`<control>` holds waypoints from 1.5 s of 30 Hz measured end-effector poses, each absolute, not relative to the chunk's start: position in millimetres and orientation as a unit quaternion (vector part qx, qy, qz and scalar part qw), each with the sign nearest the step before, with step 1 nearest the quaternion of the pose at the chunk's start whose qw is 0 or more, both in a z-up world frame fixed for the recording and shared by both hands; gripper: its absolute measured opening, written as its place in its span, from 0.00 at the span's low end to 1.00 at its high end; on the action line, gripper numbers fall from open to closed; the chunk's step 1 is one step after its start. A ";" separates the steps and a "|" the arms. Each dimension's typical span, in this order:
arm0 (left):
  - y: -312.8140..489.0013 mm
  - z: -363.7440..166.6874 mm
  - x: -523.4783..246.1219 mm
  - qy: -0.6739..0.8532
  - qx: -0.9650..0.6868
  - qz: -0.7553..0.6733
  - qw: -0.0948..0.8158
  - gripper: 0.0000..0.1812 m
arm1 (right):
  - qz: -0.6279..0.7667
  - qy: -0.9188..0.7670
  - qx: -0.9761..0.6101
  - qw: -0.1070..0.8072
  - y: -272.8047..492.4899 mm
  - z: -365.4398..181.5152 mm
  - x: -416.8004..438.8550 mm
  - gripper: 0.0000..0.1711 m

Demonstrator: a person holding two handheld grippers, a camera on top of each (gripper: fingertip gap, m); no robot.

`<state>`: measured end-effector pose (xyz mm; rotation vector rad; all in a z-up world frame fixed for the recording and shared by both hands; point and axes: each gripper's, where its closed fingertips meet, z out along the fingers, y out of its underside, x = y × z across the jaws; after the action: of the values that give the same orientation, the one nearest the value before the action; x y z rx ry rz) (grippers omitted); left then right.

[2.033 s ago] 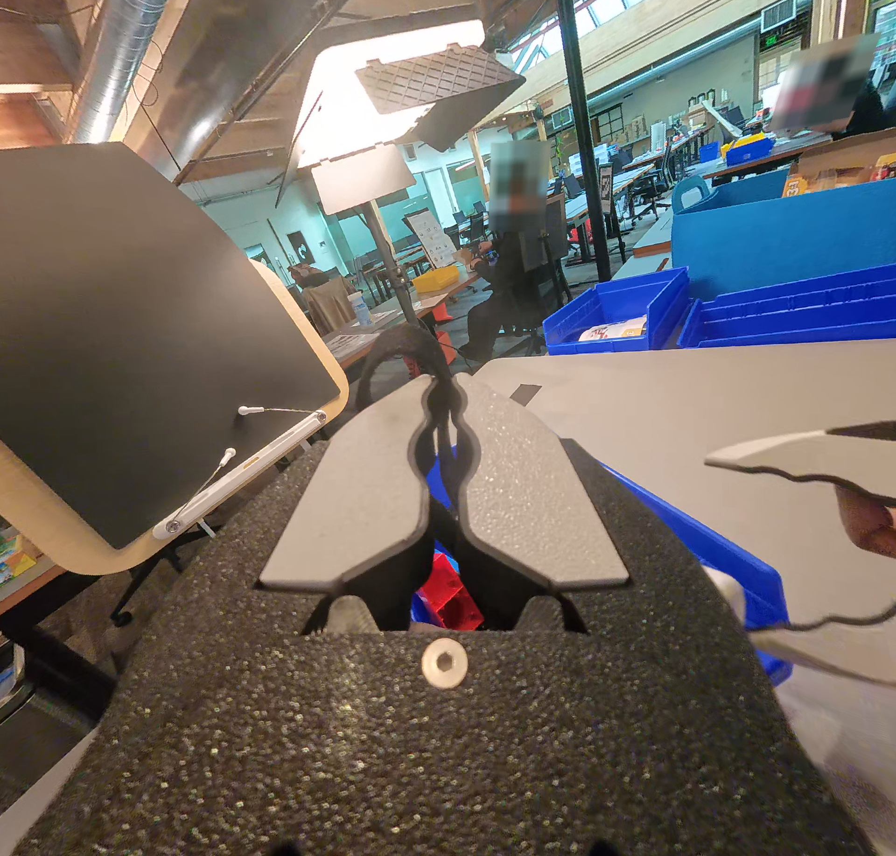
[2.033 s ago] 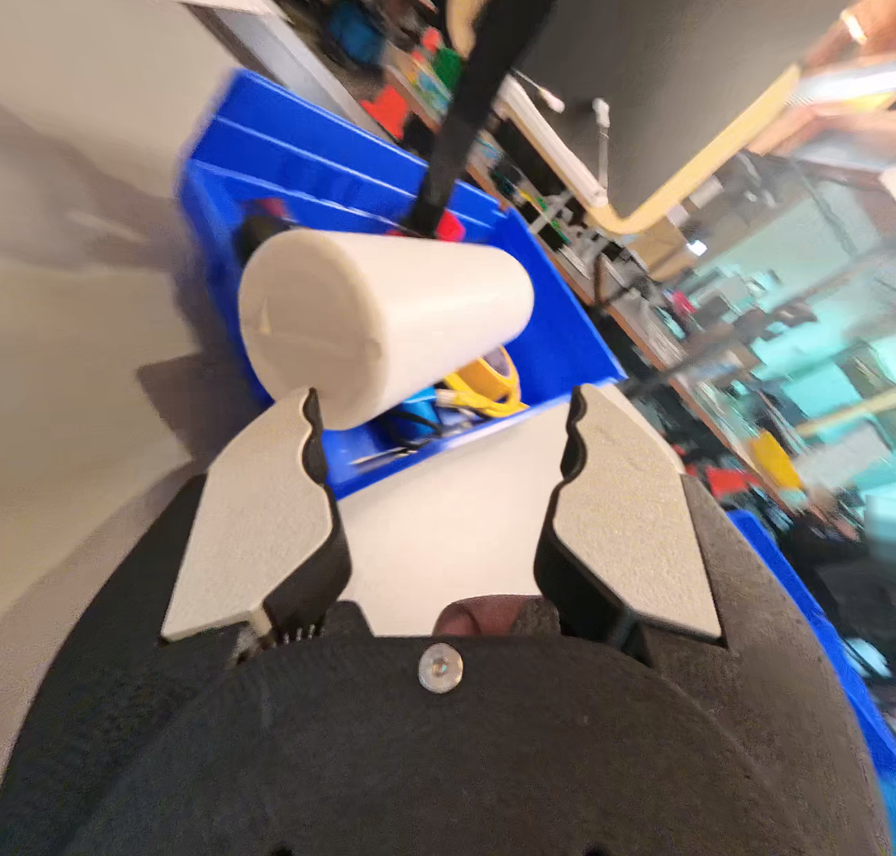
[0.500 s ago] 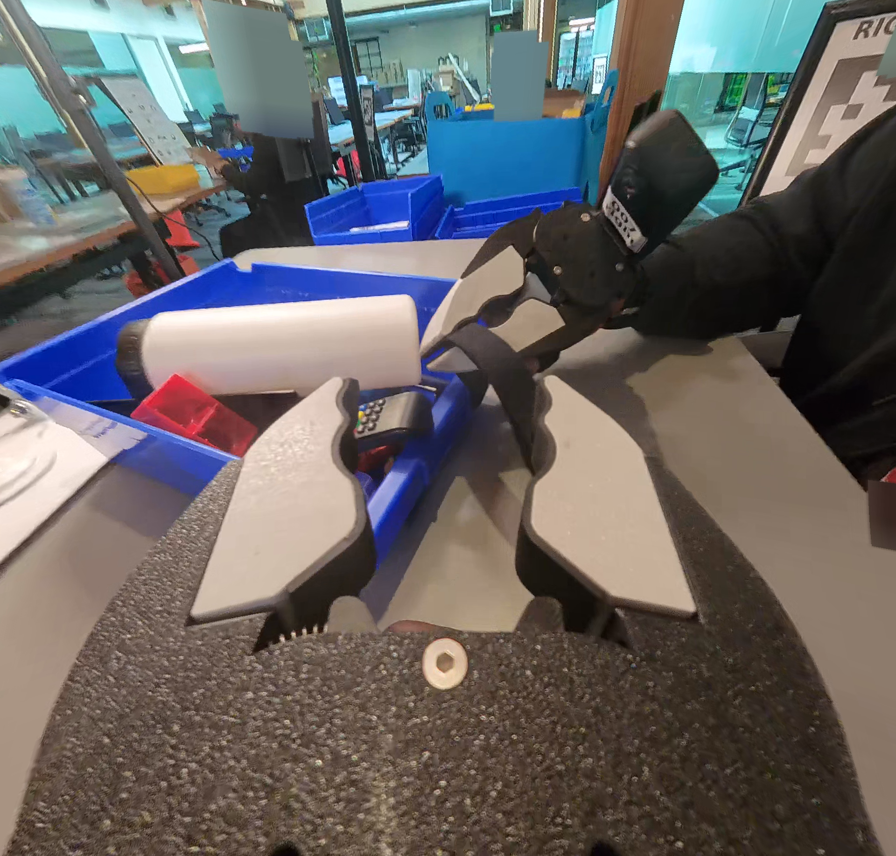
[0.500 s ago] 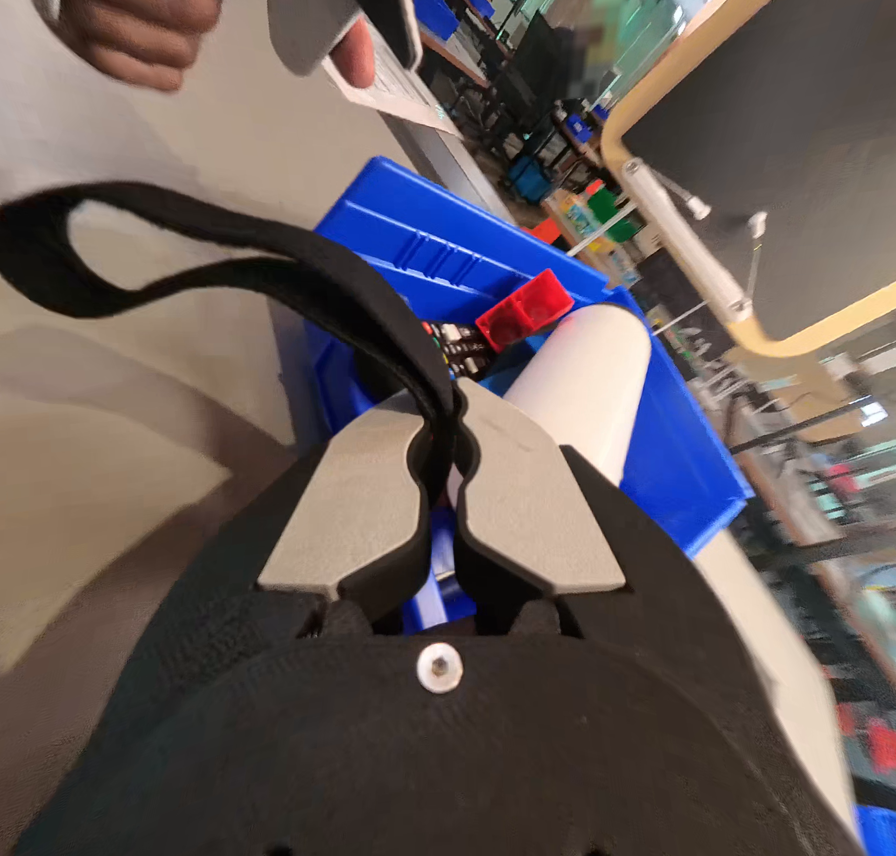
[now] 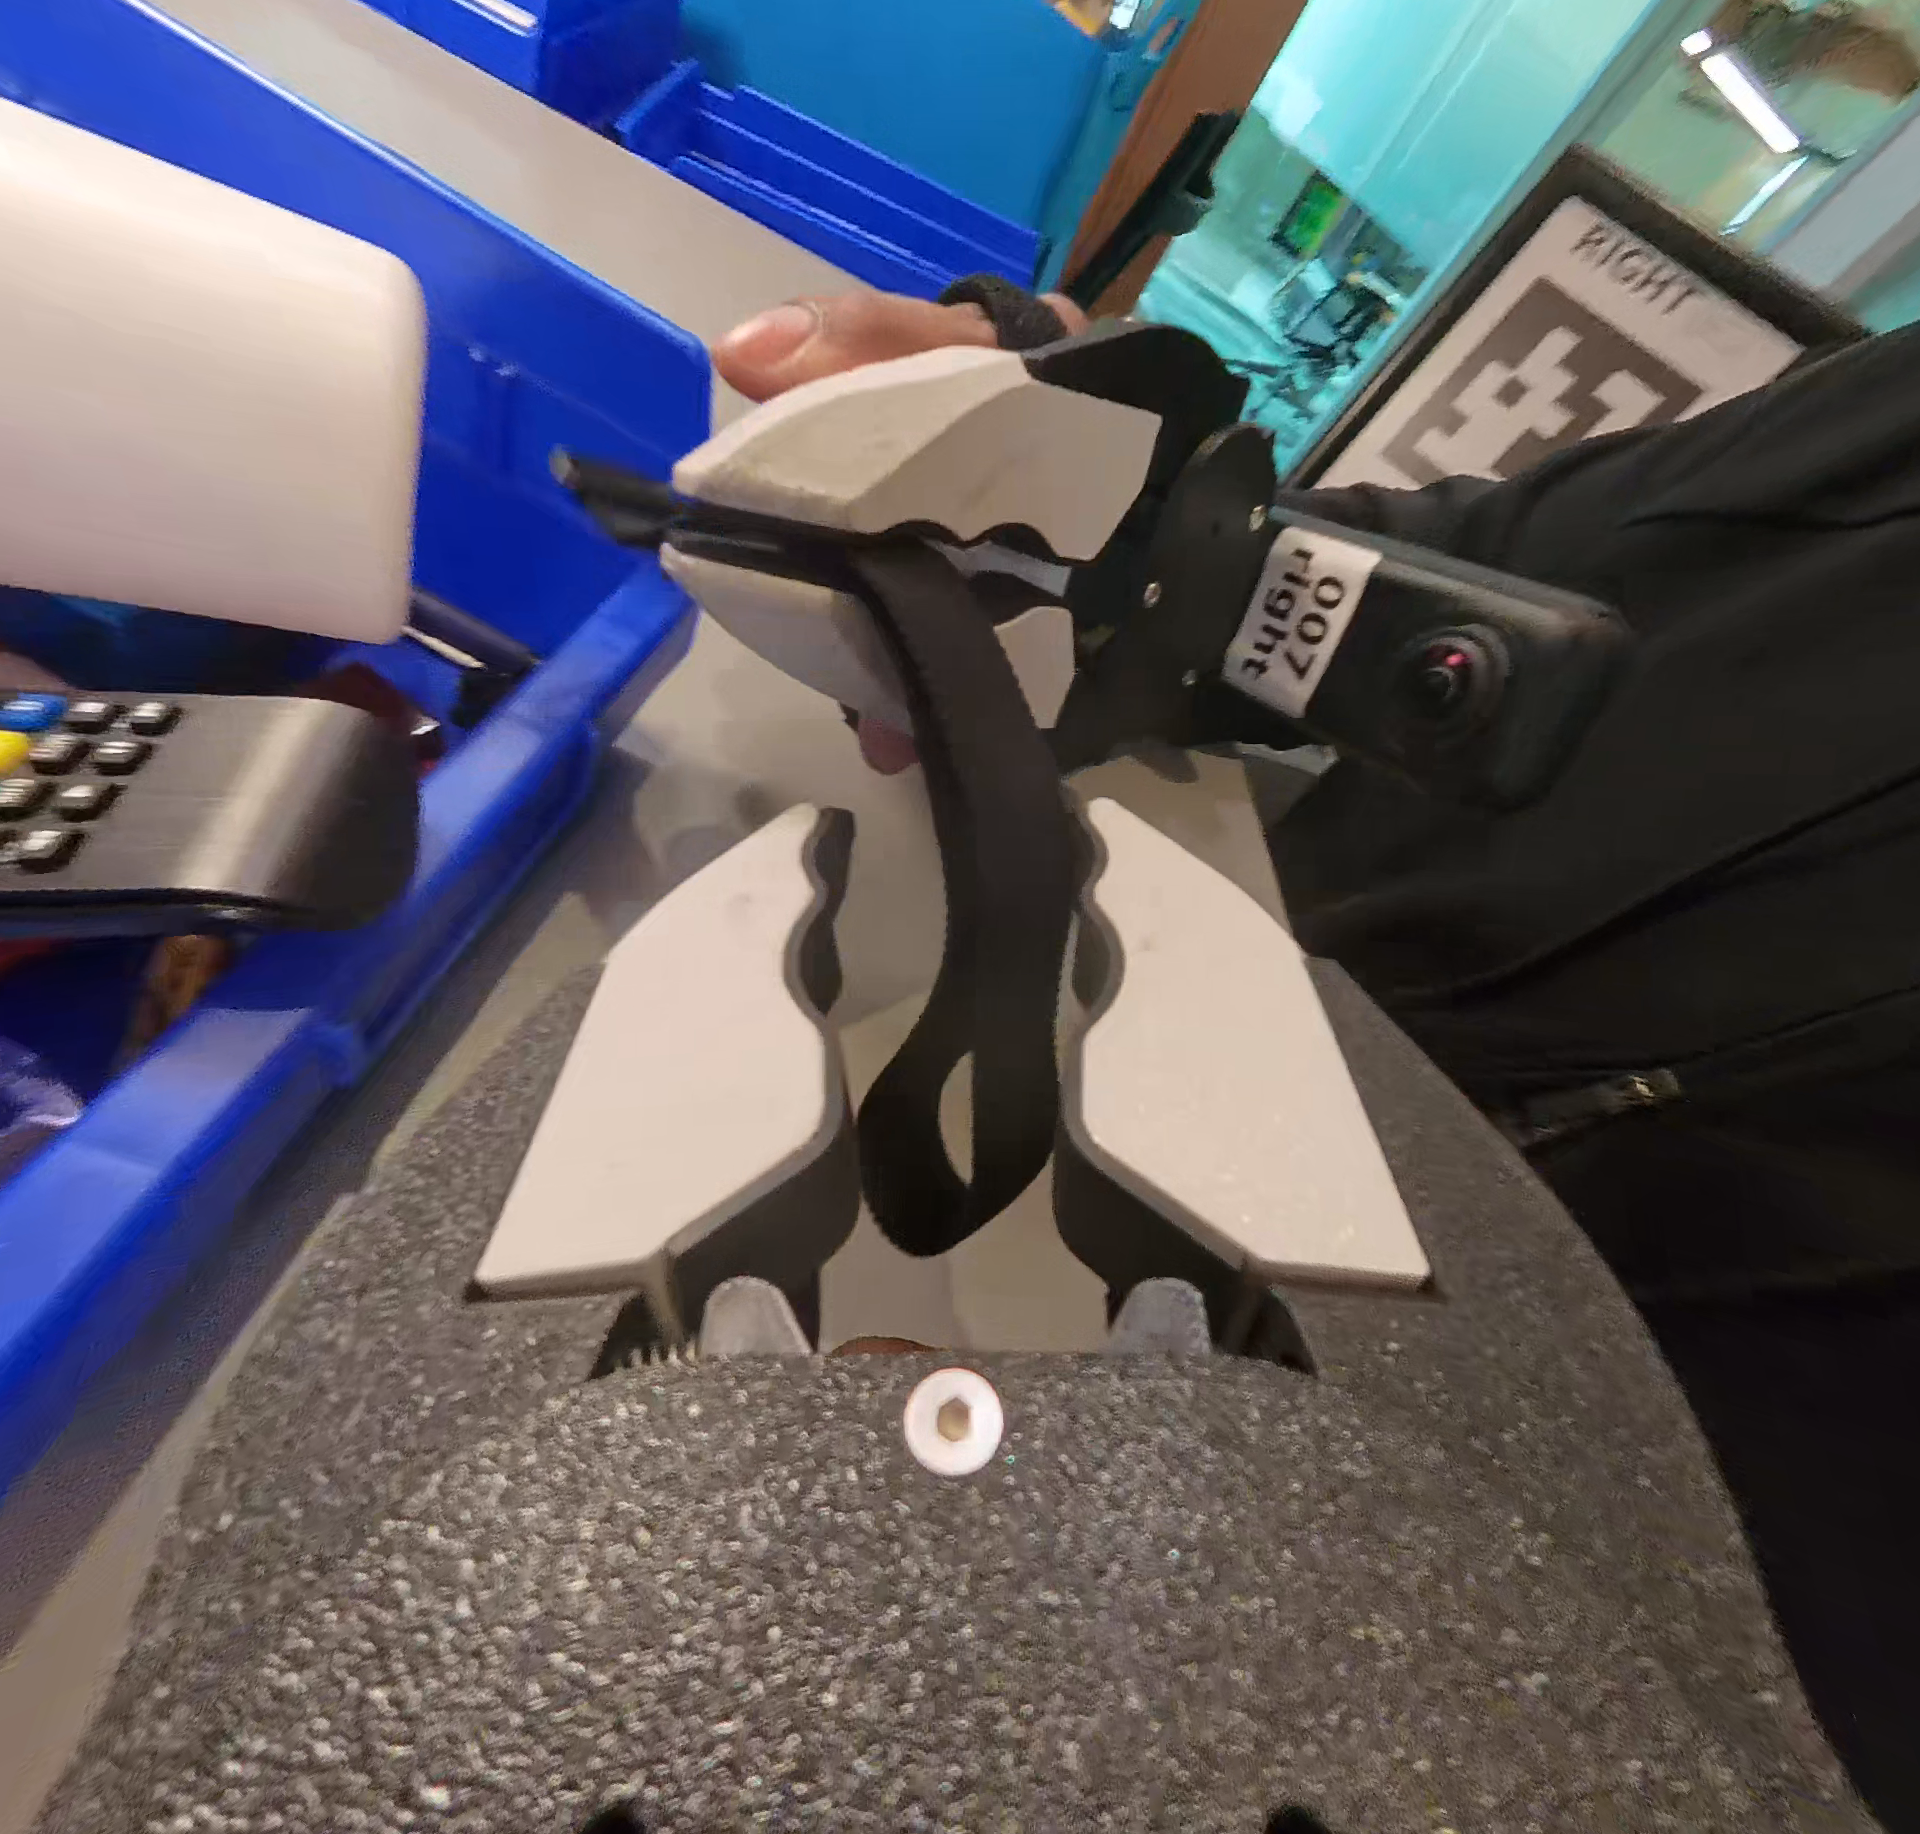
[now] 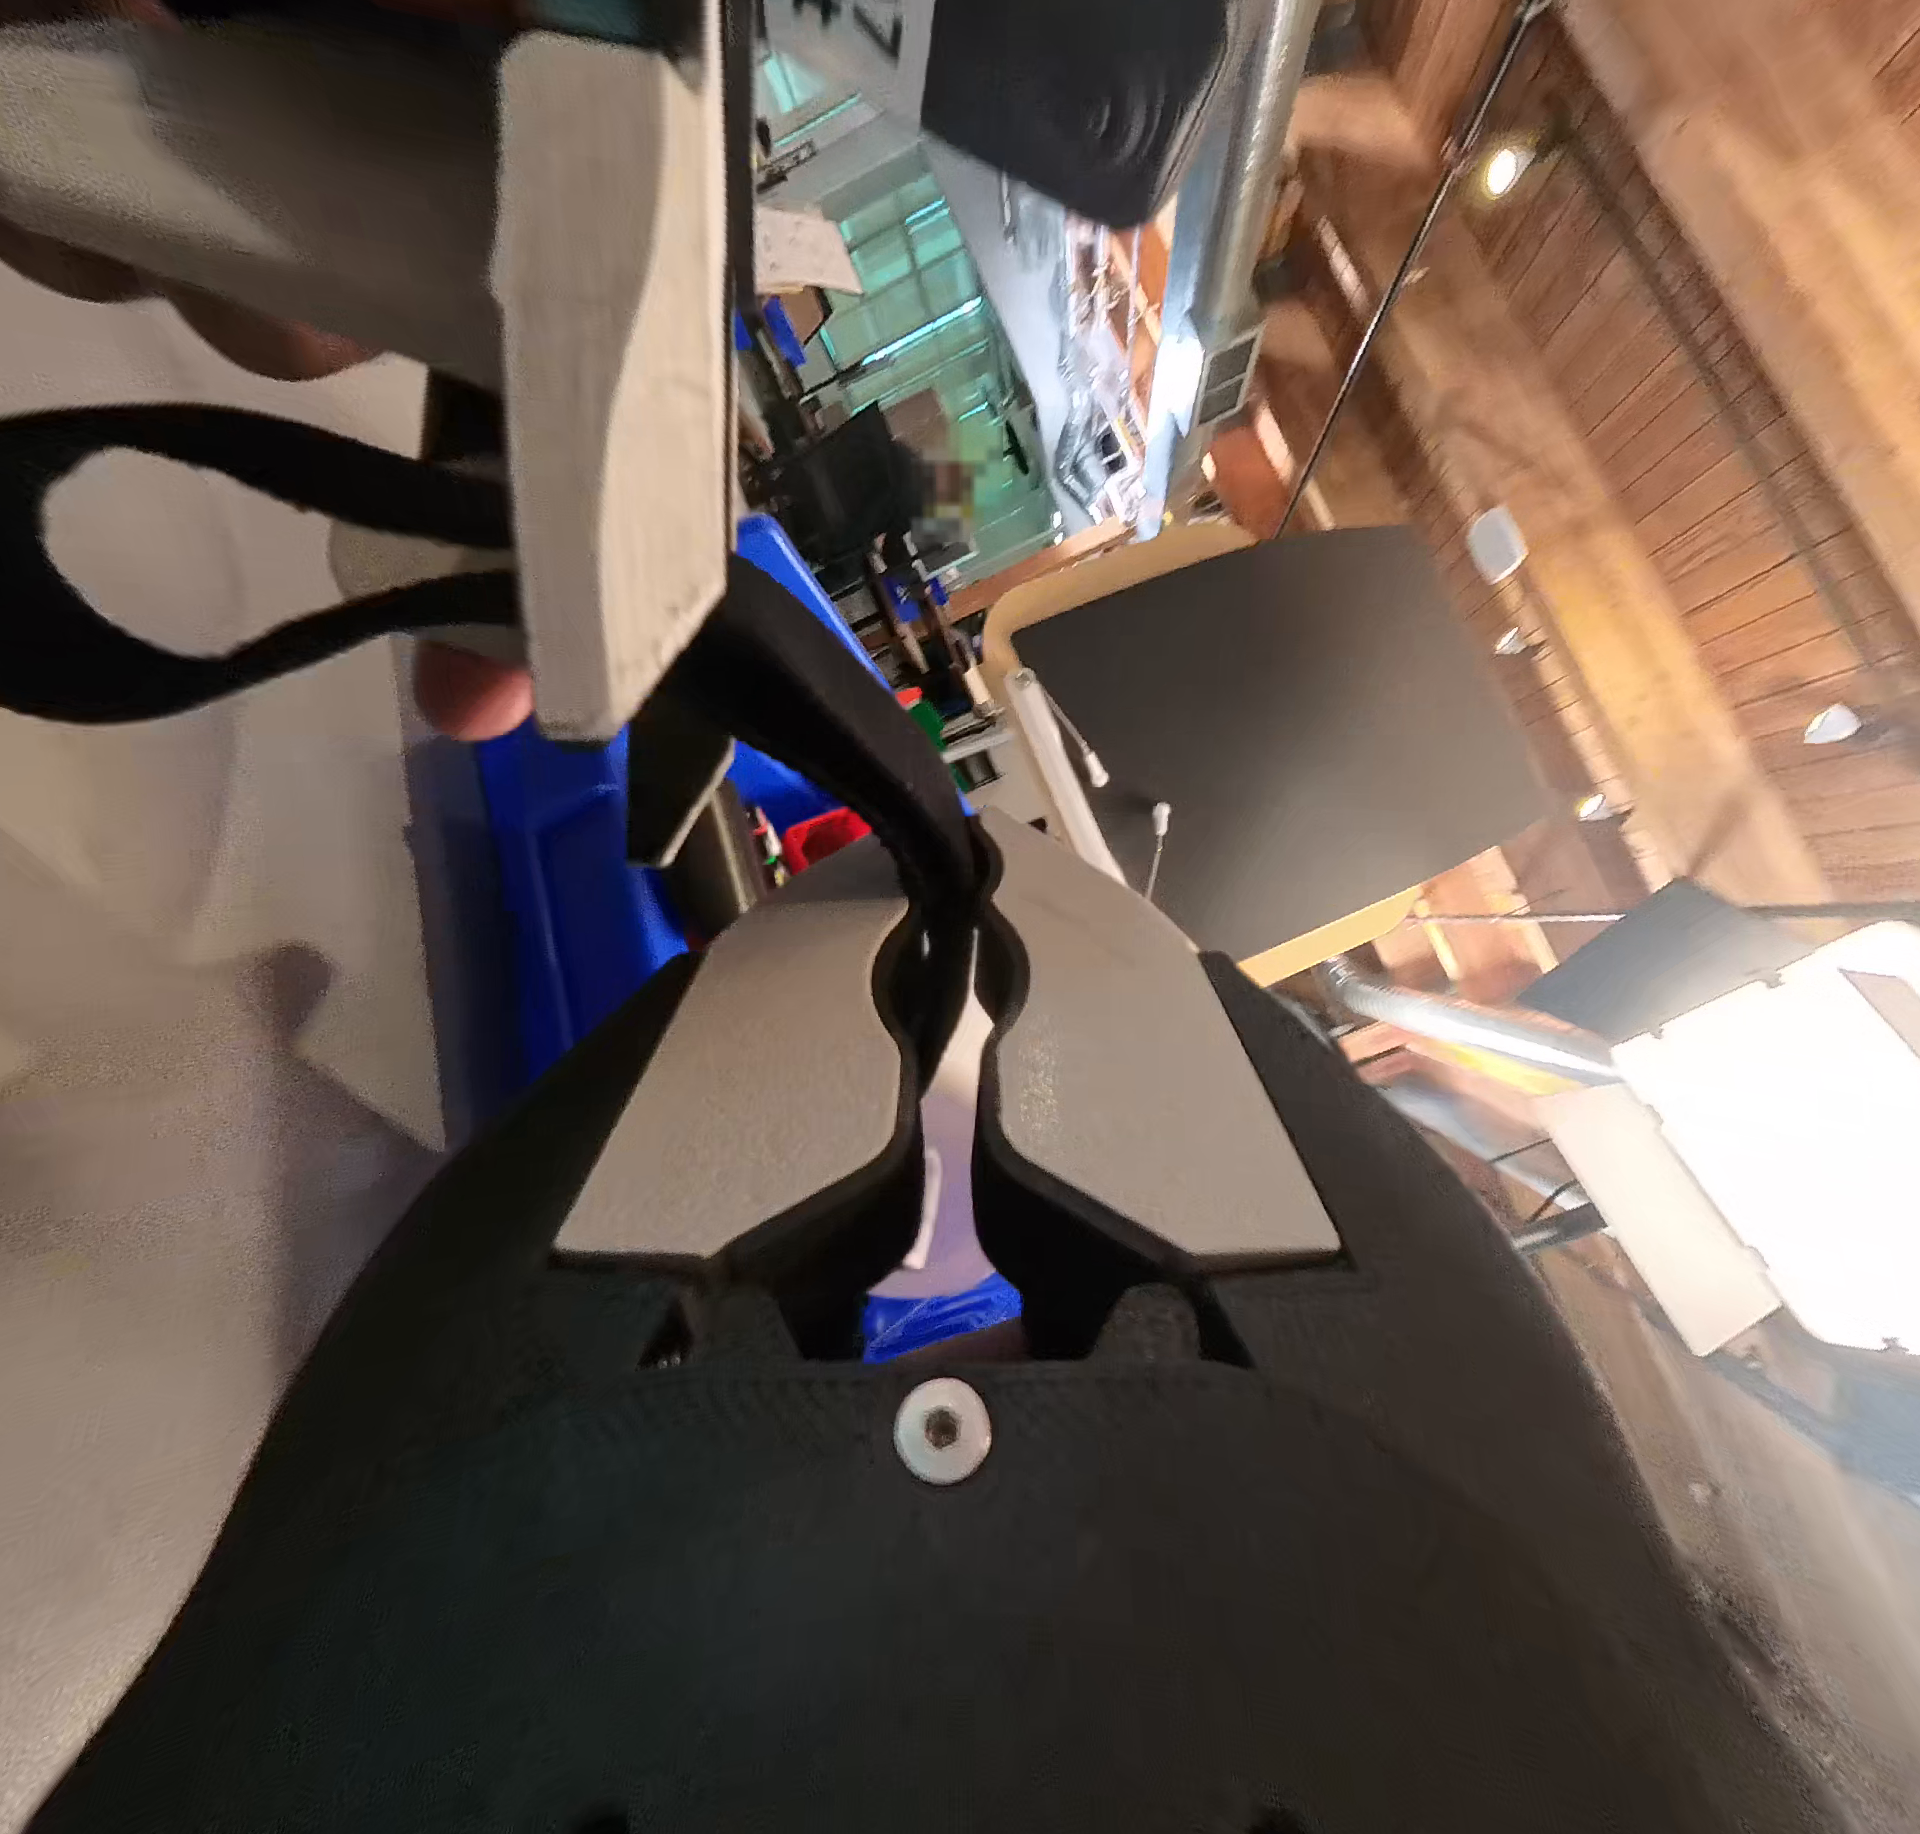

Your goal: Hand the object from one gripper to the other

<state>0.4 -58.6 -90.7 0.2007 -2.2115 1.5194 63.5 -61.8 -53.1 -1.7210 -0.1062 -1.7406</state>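
A black strap loop hangs from my right gripper, which is shut on its upper end and sits sideways just above and ahead of my left gripper. My left gripper is open, with a finger on each side of the hanging loop. The strap lies close to the right-hand finger and clear of the left-hand one. In the right wrist view my right gripper pinches the strap. One of the left gripper's fingers stands close in front, and the loop's end shows at the left.
A blue bin stands on the grey table at the left. It holds a white cylinder and a black keypad device. More blue bins stand behind. A person's black sleeve fills the right.
Two seconds ago my left gripper was shut on the strap and my right was open. Since then the right has closed on the strap and the left has opened. The left now straddles the hanging loop, jaws narrower.
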 end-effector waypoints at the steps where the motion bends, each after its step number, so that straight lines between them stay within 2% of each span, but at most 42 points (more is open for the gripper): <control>1: -57.7 -89.5 -3.5 -0.796 0.065 0.552 0.238 0.18 | -0.674 -0.044 -0.655 0.339 -61.3 -51.4 62.0 0.02; 3: -54.5 -85.1 -10.1 -0.785 0.043 0.562 0.258 0.07 | -0.671 -0.040 -0.655 0.345 -61.2 -51.4 61.9 0.02; 7: -54.7 -79.8 -6.7 -0.778 0.035 0.581 0.236 0.06 | -0.645 -0.004 -0.666 0.375 -61.8 -53.6 64.6 0.02; 10: -54.9 -82.4 5.0 -0.792 0.025 0.587 0.163 0.04 | -0.616 0.044 -0.678 0.400 -67.3 -54.7 70.3 0.07; 16: -51.5 -87.3 35.3 -0.823 -0.006 0.566 -0.041 0.04 | -0.530 0.131 -0.687 0.479 -80.0 -44.4 74.9 0.17; 21: -53.7 -86.0 48.5 -0.826 -0.017 0.541 -0.160 0.05 | -0.479 0.113 -0.676 0.548 -67.1 -28.2 55.5 0.24; 26: -53.2 -87.9 57.0 -0.821 -0.062 0.497 -0.274 0.05 | -0.426 0.121 -0.713 0.544 -56.0 -44.0 54.8 0.35; 30: -55.0 -95.3 55.6 -0.807 -0.145 0.437 -0.368 0.05 | -0.386 0.130 -0.739 0.537 -52.3 -57.1 56.4 0.39; 38: -54.4 -111.5 51.9 -0.794 -0.235 0.379 -0.414 0.04 | -0.396 0.072 -0.767 0.500 -41.3 -73.9 48.2 0.33; 45: -49.6 -110.4 58.1 -0.789 -0.244 0.352 -0.441 0.05 | -0.441 0.015 -0.774 0.455 -33.5 -84.2 42.7 0.15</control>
<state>58.1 -49.6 -110.4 -1.1004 -3.5637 1.5886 42.7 -33.5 -84.2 -1.9081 0.0360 -1.0870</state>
